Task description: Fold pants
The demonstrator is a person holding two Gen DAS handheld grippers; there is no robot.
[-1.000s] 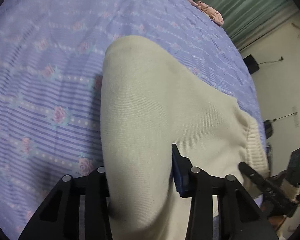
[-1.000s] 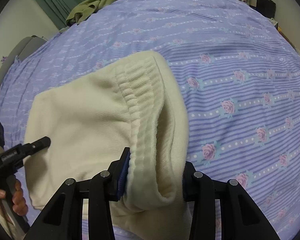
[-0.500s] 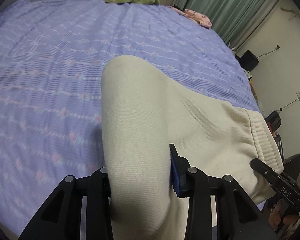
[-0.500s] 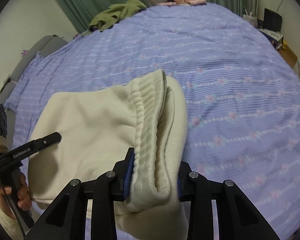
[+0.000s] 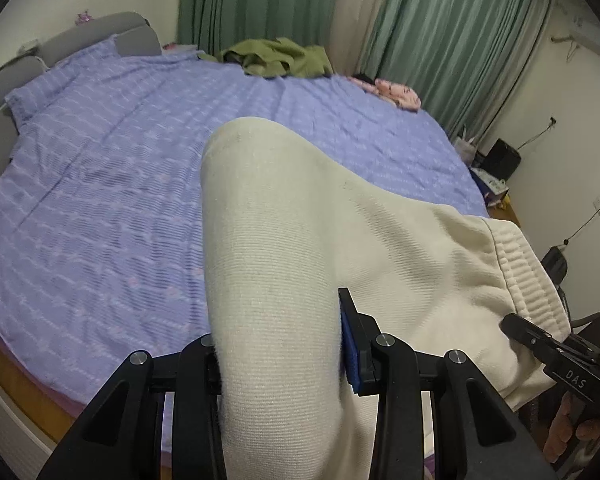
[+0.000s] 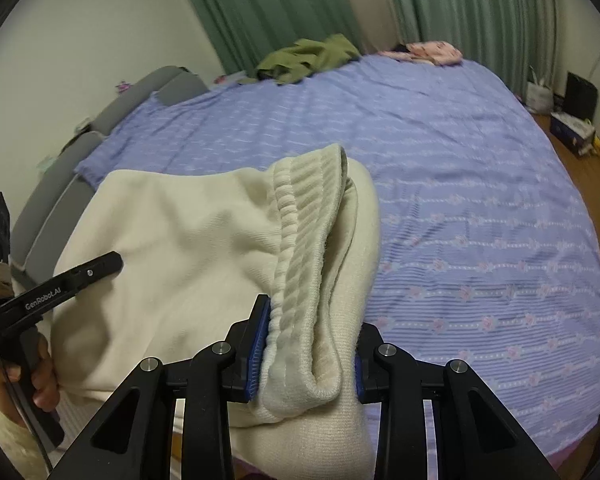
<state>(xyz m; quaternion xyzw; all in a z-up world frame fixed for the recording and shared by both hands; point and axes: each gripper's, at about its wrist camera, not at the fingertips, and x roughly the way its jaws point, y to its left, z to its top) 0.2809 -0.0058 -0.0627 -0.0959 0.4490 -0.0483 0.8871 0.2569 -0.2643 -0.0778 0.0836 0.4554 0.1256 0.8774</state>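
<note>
- The left gripper (image 5: 280, 344) had its jaws pinching a thick fold of the cream pants (image 5: 300, 240); the fabric filled the gap between the blue-padded fingers (image 5: 350, 344).
- In the left wrist view, the pants rose from 6 o'clock toward the centre and spread toward 4 o'clock, where the ribbed waistband (image 5: 528, 272) showed.
- The right gripper (image 5: 556, 364) appeared at 4 o'clock in that view, beside the waistband.
- The pants were held up off the bed (image 5: 100, 200), which was covered by a purple striped floral sheet.
- A green garment (image 5: 276, 56) lay at the far edge of the bed at 12 o'clock; a pink garment (image 5: 396, 90) lay at 1 o'clock. Green curtains (image 5: 452, 32) hung behind them.
- In the right wrist view, the right gripper (image 6: 306, 354) had its jaws pinching the doubled waistband (image 6: 308, 240) of the pants (image 6: 180, 240).
- The left gripper (image 6: 60, 288) showed at 9 o'clock in that view, against the cloth.
- The bed (image 6: 480, 200) extended from 12 to 4 o'clock.
</note>
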